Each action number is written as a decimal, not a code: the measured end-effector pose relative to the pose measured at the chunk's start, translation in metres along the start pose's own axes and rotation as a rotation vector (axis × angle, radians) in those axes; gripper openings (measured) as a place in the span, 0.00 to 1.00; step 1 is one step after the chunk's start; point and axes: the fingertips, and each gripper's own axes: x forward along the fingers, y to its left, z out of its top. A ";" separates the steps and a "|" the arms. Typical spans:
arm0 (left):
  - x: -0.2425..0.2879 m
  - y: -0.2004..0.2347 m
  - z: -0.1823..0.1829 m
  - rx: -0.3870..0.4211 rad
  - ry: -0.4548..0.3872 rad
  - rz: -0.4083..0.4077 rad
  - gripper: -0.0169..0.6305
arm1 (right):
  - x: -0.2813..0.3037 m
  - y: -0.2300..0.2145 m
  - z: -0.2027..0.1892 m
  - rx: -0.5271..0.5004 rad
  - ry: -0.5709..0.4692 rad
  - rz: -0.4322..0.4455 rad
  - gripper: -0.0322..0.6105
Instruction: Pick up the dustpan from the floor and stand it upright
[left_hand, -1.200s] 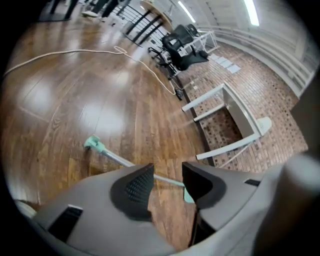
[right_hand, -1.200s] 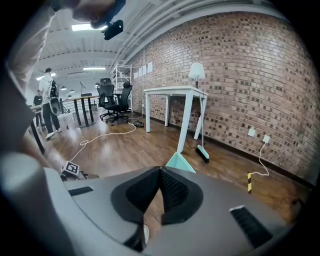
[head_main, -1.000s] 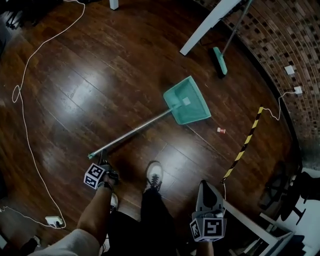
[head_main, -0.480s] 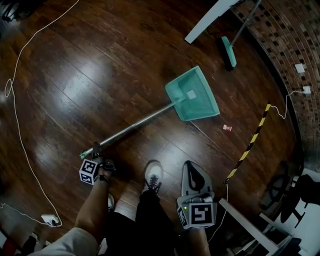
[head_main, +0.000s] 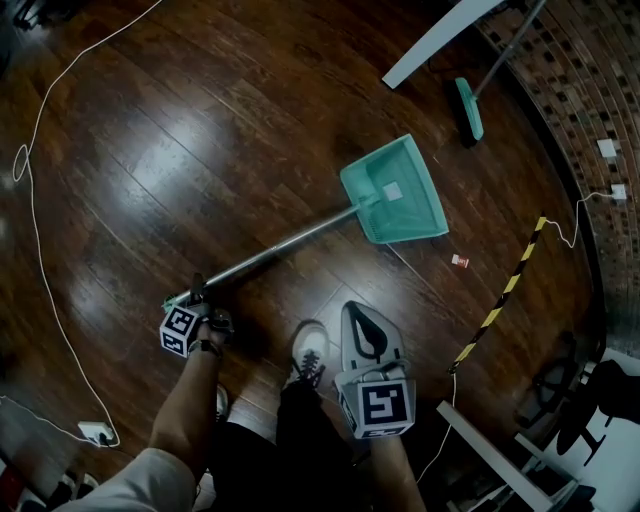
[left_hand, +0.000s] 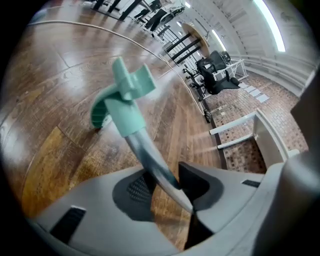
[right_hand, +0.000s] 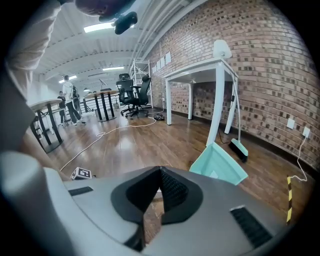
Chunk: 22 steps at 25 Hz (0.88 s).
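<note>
The teal dustpan (head_main: 395, 195) lies flat on the dark wood floor, and its long metal handle (head_main: 280, 250) runs down-left to a green end grip. My left gripper (head_main: 197, 295) is at that end of the handle. In the left gripper view the metal handle (left_hand: 150, 160) passes between the closing jaws of the left gripper (left_hand: 167, 182), with the green grip (left_hand: 125, 100) just beyond them. My right gripper (head_main: 352, 308) hangs shut and empty above the floor by the person's shoe, short of the handle. The right gripper (right_hand: 160, 172) points toward the dustpan (right_hand: 217, 165).
A teal broom (head_main: 468, 105) leans by the brick wall next to a white table leg (head_main: 440, 40). A white cable (head_main: 40, 200) loops along the left to a plug (head_main: 95, 432). Yellow-black tape (head_main: 505, 295) and a small red-white scrap (head_main: 459, 261) lie right of the dustpan.
My right gripper has swung left and lower, toward the middle of the view. My left gripper has come down onto the handle's end, which now lies between its jaws.
</note>
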 end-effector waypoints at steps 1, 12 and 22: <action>0.001 -0.001 -0.002 -0.018 0.007 0.007 0.23 | -0.001 0.001 0.000 0.000 0.002 0.000 0.02; -0.019 -0.049 0.020 -0.044 -0.065 0.057 0.20 | -0.032 -0.011 0.022 0.083 -0.018 -0.056 0.02; -0.070 -0.188 0.024 0.102 -0.130 0.081 0.17 | -0.110 -0.060 0.107 0.202 -0.110 -0.149 0.02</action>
